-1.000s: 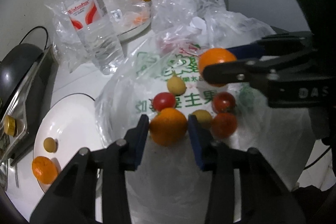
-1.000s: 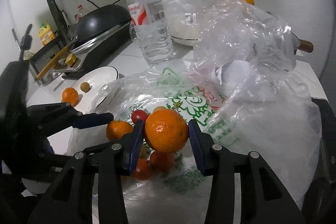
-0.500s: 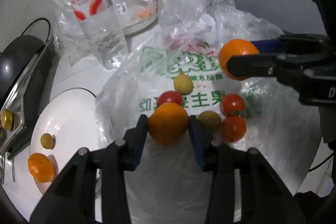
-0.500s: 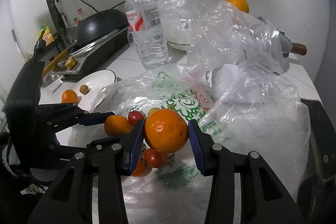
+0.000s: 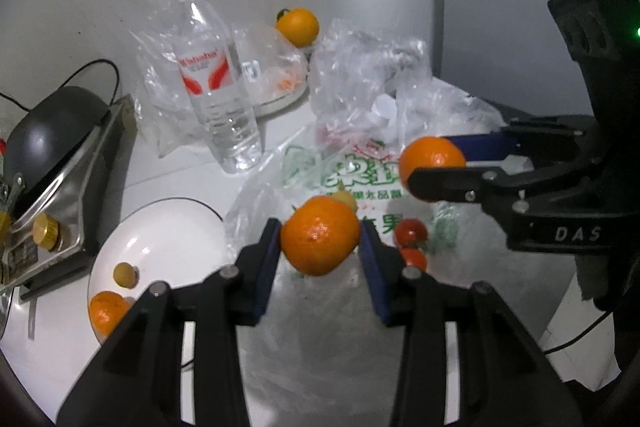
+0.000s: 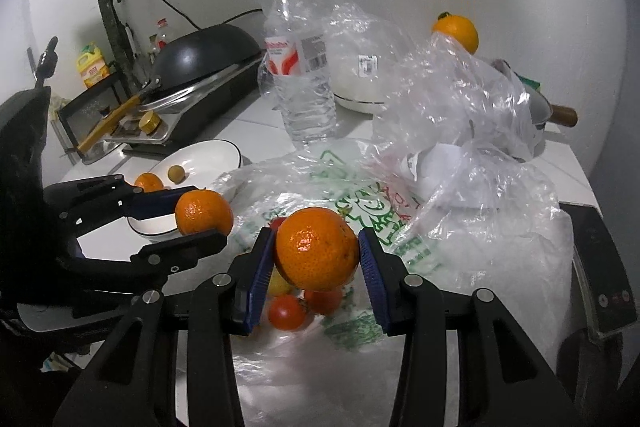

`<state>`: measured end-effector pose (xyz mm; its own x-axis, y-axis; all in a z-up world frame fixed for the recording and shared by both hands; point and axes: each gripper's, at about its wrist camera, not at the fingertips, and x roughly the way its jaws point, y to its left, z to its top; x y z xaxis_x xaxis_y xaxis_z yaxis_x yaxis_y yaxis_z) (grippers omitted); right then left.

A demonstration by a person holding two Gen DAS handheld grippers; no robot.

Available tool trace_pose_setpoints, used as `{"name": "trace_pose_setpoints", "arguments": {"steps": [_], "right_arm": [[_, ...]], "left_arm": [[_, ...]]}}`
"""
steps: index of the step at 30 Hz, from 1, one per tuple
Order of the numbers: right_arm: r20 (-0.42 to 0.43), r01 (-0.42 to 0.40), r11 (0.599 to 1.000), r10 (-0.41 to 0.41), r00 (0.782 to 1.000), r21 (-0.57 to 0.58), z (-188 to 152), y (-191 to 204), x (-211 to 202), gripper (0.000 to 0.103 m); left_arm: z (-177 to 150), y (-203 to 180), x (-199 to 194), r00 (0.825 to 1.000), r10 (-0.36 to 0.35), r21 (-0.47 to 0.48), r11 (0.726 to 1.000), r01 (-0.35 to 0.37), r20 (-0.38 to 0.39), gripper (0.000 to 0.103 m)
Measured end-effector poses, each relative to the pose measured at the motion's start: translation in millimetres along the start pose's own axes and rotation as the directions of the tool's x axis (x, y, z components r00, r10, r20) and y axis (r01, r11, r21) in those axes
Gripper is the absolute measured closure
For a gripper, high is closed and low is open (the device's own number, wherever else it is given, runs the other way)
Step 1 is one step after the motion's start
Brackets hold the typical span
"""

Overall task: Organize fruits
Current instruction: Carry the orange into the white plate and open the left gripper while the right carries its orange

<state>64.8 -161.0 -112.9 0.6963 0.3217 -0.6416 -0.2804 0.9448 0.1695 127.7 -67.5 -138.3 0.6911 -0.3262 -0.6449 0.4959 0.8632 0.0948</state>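
Left wrist view: left gripper [image 5: 319,241] pinching an orange [image 5: 319,235] between blue pads, held above a printed plastic bag [image 5: 340,307] spread on the counter. Right gripper [image 5: 434,163] entering from the right, clamped on a second orange [image 5: 430,159] over the same bag. On the bag below: two red tomatoes [image 5: 411,231], one just beside the other, and a small yellow fruit [image 5: 347,198] partly hidden behind the held orange. White plate [image 5: 172,231] to the left of the bag, carrying a third orange [image 5: 106,311] and a small olive-coloured fruit [image 5: 125,274], near each other. Water bottle [image 5: 218,95] upright behind the plate, among crumpled clear bags [image 5: 376,75]. Fourth orange [image 5: 298,26] further back, on wrapped goods by the wall. Black pan [image 5: 48,131] on a stove at far left. Right wrist view: right gripper [image 6: 316,261] nipping its orange [image 6: 316,254] on both sides, lifted clear of the bag [image 6: 460,267]; tomatoes [image 6: 286,311] directly beneath. Left gripper [image 6: 196,223] at left, closed on its orange [image 6: 203,211], positioned between bag and plate [image 6: 208,159]. Bottle [image 6: 300,67] and pan [image 6: 200,51] behind; far orange [image 6: 456,31] at upper right.
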Motion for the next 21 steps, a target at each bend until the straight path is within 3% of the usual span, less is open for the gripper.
{"name": "trace_pose_setpoints", "arguments": {"steps": [12, 21], "right_arm": [[-0.001, 0.001, 1.000, -0.001, 1.000, -0.030, 2.1, 31.5, -9.3, 0.058], [-0.008, -0.006, 0.998, 0.006, 1.000, -0.064, 11.2, 54.0, -3.4, 0.058]], "left_arm": [[-16.7, 17.7, -37.3, 0.999, 0.018, -0.041, 0.999, -0.016, 0.040, 0.063], [-36.2, 47.9, -54.1, 0.996, 0.079, -0.094, 0.993, -0.074, 0.048, 0.063]]}}
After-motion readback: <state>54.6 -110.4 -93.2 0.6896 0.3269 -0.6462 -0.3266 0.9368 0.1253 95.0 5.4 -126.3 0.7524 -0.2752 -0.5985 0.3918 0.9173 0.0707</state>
